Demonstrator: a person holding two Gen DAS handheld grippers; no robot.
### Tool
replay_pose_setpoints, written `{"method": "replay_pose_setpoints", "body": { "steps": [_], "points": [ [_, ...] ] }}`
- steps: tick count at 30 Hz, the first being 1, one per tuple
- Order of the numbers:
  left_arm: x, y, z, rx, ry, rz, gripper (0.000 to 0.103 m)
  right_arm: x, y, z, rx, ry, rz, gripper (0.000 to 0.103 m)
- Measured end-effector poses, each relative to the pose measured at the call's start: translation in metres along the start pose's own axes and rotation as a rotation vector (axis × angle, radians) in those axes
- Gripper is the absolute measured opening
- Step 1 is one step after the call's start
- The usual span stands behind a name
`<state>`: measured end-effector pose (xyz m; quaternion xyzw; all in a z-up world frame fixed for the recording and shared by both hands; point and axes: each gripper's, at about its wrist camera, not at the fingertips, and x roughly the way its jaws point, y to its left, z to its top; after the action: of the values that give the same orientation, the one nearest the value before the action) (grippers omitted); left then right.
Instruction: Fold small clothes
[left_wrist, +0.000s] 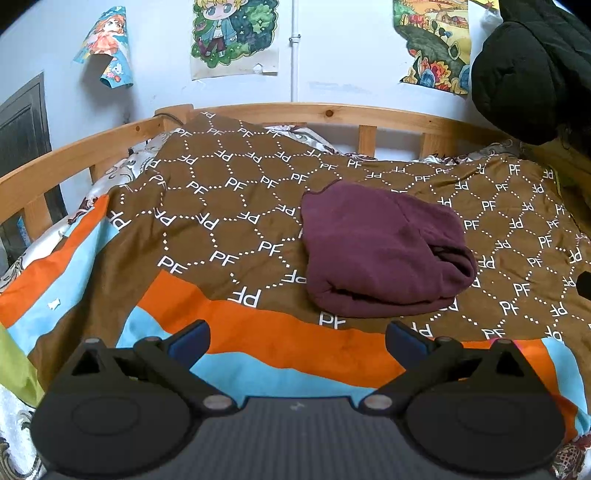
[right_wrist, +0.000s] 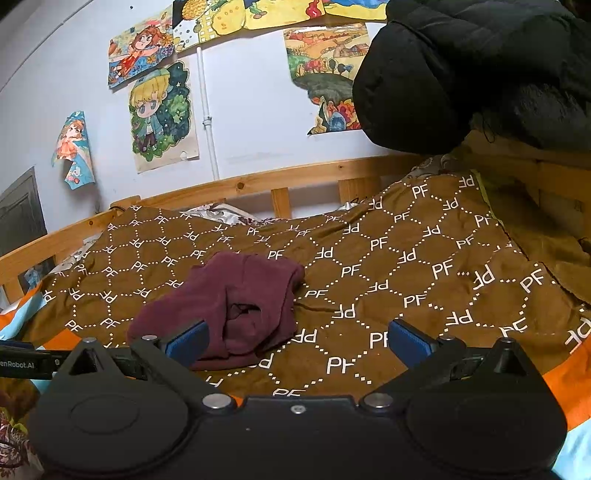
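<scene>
Both hand-held grippers (left_wrist: 297, 341) (right_wrist: 295, 341) spread and empty, folded maroon garment (left_wrist: 384, 251) mid-blanket (left_wrist: 221, 206), clear of edges

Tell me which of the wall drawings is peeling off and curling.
The small drawing of an orange-haired figure, farthest left by the dark door. Its lower edge curls off the wall; the blond-figure poster and the landscape drawing hang flatter.
</scene>
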<state>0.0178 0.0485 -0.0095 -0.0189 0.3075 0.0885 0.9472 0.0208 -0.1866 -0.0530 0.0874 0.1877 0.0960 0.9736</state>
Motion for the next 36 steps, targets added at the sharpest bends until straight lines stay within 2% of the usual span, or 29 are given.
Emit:
{"method": "replay_pose_setpoints", "body": {
  "steps": [36],
  "points": [
    [-0.0014, 0.0008, 0.0004, -0.006, -0.001, 0.006, 0.103, -0.0024, 0.0022, 0.0005, -0.004, 0.0, 0.012, 0.102]
  ]
}}
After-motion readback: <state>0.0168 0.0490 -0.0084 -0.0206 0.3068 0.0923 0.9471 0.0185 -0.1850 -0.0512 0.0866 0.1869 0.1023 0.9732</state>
